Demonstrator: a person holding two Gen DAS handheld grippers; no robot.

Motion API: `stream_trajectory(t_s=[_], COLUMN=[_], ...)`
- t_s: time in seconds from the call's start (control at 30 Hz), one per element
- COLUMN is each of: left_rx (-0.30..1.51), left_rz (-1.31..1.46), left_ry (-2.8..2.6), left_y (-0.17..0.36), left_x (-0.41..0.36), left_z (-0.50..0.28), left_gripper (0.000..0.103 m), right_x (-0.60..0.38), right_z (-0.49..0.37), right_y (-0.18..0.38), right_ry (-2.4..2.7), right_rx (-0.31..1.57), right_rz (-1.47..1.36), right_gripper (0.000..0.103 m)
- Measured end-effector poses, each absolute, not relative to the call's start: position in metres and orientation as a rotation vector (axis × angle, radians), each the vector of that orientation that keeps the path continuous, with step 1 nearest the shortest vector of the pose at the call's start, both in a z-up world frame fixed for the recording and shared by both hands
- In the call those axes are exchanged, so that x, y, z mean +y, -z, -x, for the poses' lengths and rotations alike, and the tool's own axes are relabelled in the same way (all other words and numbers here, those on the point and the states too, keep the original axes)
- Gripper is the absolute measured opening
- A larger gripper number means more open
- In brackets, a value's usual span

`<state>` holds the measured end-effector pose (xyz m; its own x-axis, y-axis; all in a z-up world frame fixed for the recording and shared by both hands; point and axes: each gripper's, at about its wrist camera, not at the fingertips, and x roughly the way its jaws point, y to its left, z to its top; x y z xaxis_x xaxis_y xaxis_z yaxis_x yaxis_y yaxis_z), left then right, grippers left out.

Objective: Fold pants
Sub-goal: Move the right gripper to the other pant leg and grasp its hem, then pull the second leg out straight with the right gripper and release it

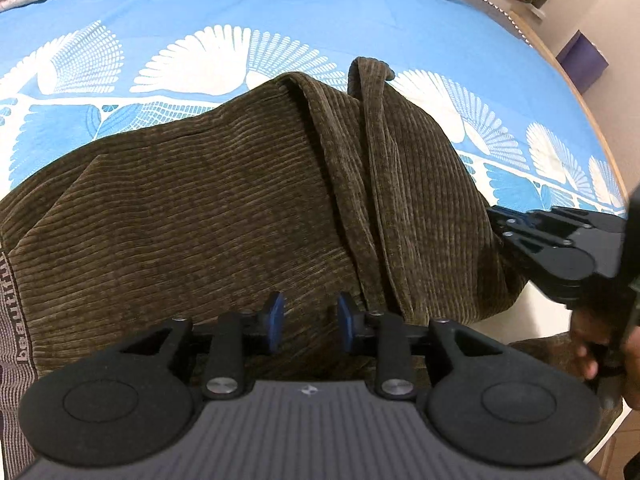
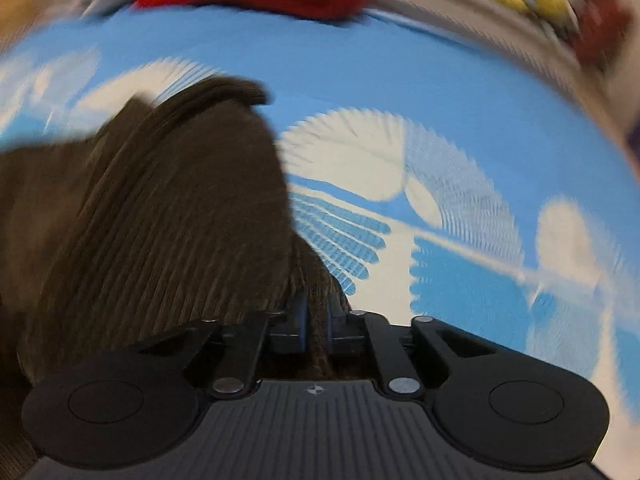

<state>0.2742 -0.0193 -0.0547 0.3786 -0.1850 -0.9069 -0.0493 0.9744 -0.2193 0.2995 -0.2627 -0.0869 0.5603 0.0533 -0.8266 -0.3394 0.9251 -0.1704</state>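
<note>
Olive-brown wide-wale corduroy pants (image 1: 208, 216) lie bunched on the blue bedsheet with white fan print (image 1: 240, 4), spreading out ahead of both sets of jaws.

Handling, my read: thick soft cloth, some weight, ribbed so it won't slip, not fragile. It drapes and rucks, so take it at an edge or hem through all the layers, not mid-panel.

Left gripper (image 1: 310, 322): jaws partly open, blue pads (image 1: 276, 320) apart with bare corduroy showing between them, nothing clamped. It's pitched steeply down over the flat panel; the raised fold ridge (image 1: 360, 152) runs ahead and just right of the jaws.

Right gripper (image 2: 316, 320): jaws nearly closed, with a narrow strip of corduroy in the gap. Looks pinched on the cloth's right edge, but the frame is blurred. Also pitched steeply down, bare sheet to the right of its jaws. In the left view it comes in from the right edge, a hand (image 1: 592, 356) on its grip.
</note>
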Motion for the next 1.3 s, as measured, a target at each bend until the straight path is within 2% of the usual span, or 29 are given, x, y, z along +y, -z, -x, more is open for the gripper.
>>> stream_trajectory(t_s=[0.1,0.27,0.37,0.47,0.57,0.63,0.7,0.73,0.77,0.83,1.07,1.17,1.23,1.3], left_rx=[1.183,1.182,1.18,1.172,1.174,1.182,1.186,1.184,1.182,1.186,1.206,1.228,1.266,1.286], left_rz=[0.224,0.234,0.237,0.246,0.243,0.243,0.248,0.243,0.237,0.23,0.233,0.236,0.26,0.256], left_ry=[0.091,0.101,0.101,0.088,0.074,0.063,0.06,0.061,0.063,0.059,0.069,0.111,0.157,0.178], left_y=[0.052,0.051,0.05,0.049,0.051,0.054,0.055,0.055,0.056,0.059,0.07,0.074,0.081,0.085], left_x=[-0.022,-0.027,-0.027,-0.025,-0.022,-0.021,-0.02,-0.02,-0.02,-0.021,-0.022,-0.026,-0.03,-0.035], left_z=[-0.273,-0.274,-0.275,-0.277,-0.28,-0.281,-0.282,-0.282,-0.282,-0.282,-0.282,-0.284,-0.286,-0.287], left_gripper=[0.033,0.033,0.033,0.033,0.033,0.033,0.033,0.033,0.033,0.035,0.035,0.045,0.047,0.047], right_x=[-0.266,-0.304,-0.318,-0.306,-0.265,-0.257,-0.268,-0.277,-0.287,-0.304,-0.333,-0.328,-0.317,-0.307], right_z=[-0.291,-0.283,-0.276,-0.265,-0.235,-0.233,-0.247,-0.256,-0.264,-0.278,-0.31,-0.314,-0.314,-0.314], right_y=[0.066,0.024,0.012,0.014,0.027,0.041,0.049,0.049,0.05,0.055,0.082,0.093,0.1,0.102], right_ry=[-0.233,-0.246,-0.332,-0.525,-0.774,-0.763,-0.627,-0.558,-0.49,-0.372,-0.069,-0.13,-0.172,-0.196], right_rx=[0.908,0.85,0.879,0.984,1.068,1.092,1.1,1.089,1.075,1.049,1.027,1.076,1.102,1.099], right_rz=[0.267,-0.044,-0.157,-0.109,0.115,0.177,0.144,0.096,0.039,-0.071,-0.211,-0.236,-0.212,-0.173], right_gripper=[0.004,0.002,0.002,0.003,0.002,0.003,0.009,0.017,0.032,0.046,0.047,0.054,0.051,0.033])
